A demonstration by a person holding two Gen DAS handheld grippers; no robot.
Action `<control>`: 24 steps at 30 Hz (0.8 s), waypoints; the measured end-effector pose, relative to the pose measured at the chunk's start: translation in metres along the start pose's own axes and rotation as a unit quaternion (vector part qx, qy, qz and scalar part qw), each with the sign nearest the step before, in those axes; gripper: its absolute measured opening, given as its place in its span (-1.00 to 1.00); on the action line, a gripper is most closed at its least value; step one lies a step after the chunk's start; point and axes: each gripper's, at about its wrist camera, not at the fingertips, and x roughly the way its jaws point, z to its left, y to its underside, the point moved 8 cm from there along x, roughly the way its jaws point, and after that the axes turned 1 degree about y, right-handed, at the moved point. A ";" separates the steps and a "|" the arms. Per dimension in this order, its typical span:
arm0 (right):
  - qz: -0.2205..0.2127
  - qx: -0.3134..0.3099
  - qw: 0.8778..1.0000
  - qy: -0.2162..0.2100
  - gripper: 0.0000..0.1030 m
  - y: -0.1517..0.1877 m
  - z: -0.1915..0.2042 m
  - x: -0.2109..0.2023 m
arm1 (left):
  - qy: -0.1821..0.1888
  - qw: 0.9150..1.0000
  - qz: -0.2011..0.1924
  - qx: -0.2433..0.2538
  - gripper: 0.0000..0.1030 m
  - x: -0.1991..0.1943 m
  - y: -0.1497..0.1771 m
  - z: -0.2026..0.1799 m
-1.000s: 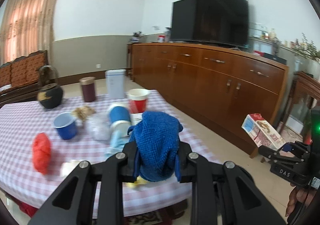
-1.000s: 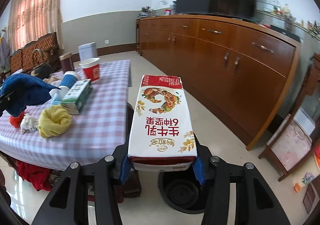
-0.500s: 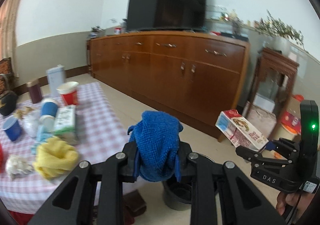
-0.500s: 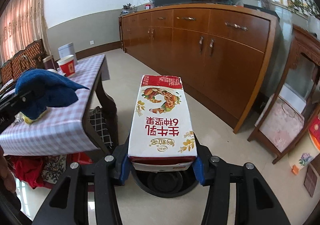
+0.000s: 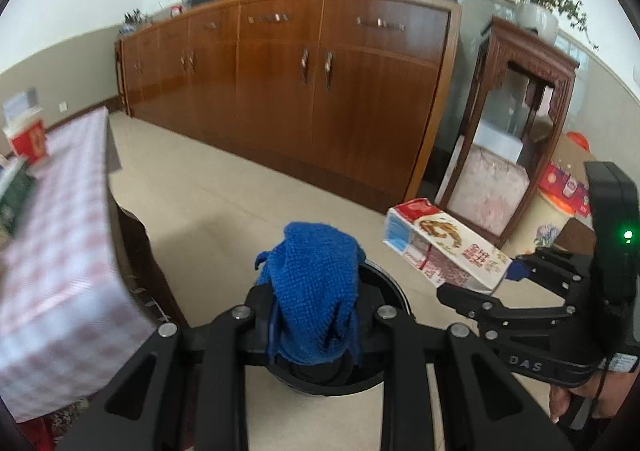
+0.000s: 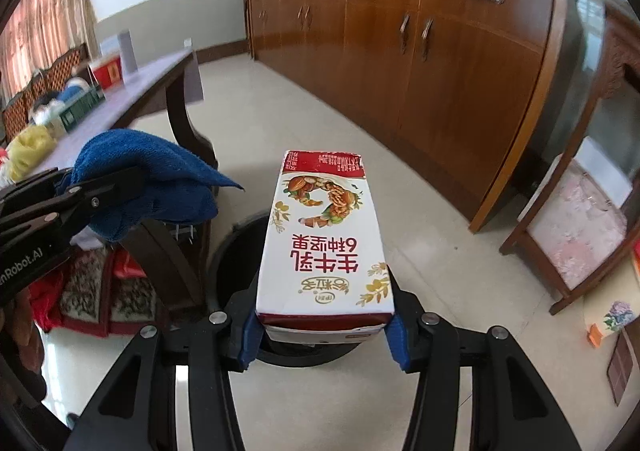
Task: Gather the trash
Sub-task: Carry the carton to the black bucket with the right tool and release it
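My left gripper [image 5: 314,315] is shut on a blue cloth [image 5: 314,291] that bunches up between its fingers. The same blue cloth [image 6: 148,179] shows at the left of the right wrist view. My right gripper [image 6: 322,325] is shut on a red and white milk carton [image 6: 324,235], gripped at its near end by the blue pads. That carton [image 5: 444,247] also shows at the right of the left wrist view. A black round trash bin [image 6: 236,251] stands on the floor below both grippers; the cloth hides much of the bin [image 5: 384,283] in the left wrist view.
A table with a checked cloth [image 5: 56,251] stands left of the bin, its dark leg [image 6: 184,139] close by. On it lie a yellow rag [image 6: 28,147], a green carton [image 6: 80,107] and a red cup [image 5: 30,139]. A long wooden sideboard [image 6: 420,39] and a small wooden stand [image 5: 516,123] lie beyond.
Both grippers have swung away from the table, to the right and down, over the black bin. The cloth and the carton stay gripped. The bin now fills more of both views.
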 end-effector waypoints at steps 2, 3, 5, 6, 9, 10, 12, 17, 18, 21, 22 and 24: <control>0.018 -0.007 1.000 -0.013 0.03 0.007 -0.005 0.023 | 0.009 1.000 0.018 -0.005 -0.47 0.018 0.006 0.000; 0.026 -0.008 0.999 -0.017 0.04 0.008 -0.006 0.033 | 0.018 0.999 0.025 -0.011 -0.47 0.026 0.010 -0.001; 0.046 -0.007 0.998 -0.042 0.05 0.011 -0.002 0.053 | 0.041 0.998 0.042 -0.022 -0.40 0.044 0.020 -0.002; 0.049 -0.013 0.997 -0.051 0.06 0.013 0.000 0.064 | 0.049 0.998 0.041 -0.030 -0.31 0.048 0.023 -0.001; 0.090 -0.016 0.996 -0.019 0.75 0.026 -0.012 0.098 | 0.005 0.997 0.059 -0.047 0.62 0.056 0.042 0.013; 0.086 -0.002 0.996 -0.020 0.89 0.027 -0.019 0.099 | -0.010 0.997 0.056 -0.042 0.70 0.051 0.044 0.016; 0.083 0.012 0.997 0.001 1.00 0.025 -0.029 0.093 | -0.029 0.997 0.052 -0.041 0.87 0.038 0.048 0.020; 0.047 0.020 0.998 0.043 1.00 0.002 -0.034 0.054 | -0.080 0.995 0.031 -0.055 0.94 -0.004 0.040 0.023; 0.042 0.021 0.997 0.058 1.00 -0.003 -0.033 0.042 | -0.086 0.994 0.025 -0.056 0.96 -0.012 0.038 0.023; 0.023 0.028 0.997 0.067 1.00 -0.014 -0.027 0.014 | -0.096 0.993 0.012 -0.061 0.98 -0.037 0.031 0.024; 0.021 0.029 0.997 0.070 1.00 -0.017 -0.029 0.008 | -0.100 0.993 0.007 -0.061 0.99 -0.044 0.029 0.025; 0.013 0.029 0.997 0.075 1.00 -0.020 -0.027 -0.007 | -0.107 0.992 -0.001 -0.062 0.99 -0.062 0.025 0.027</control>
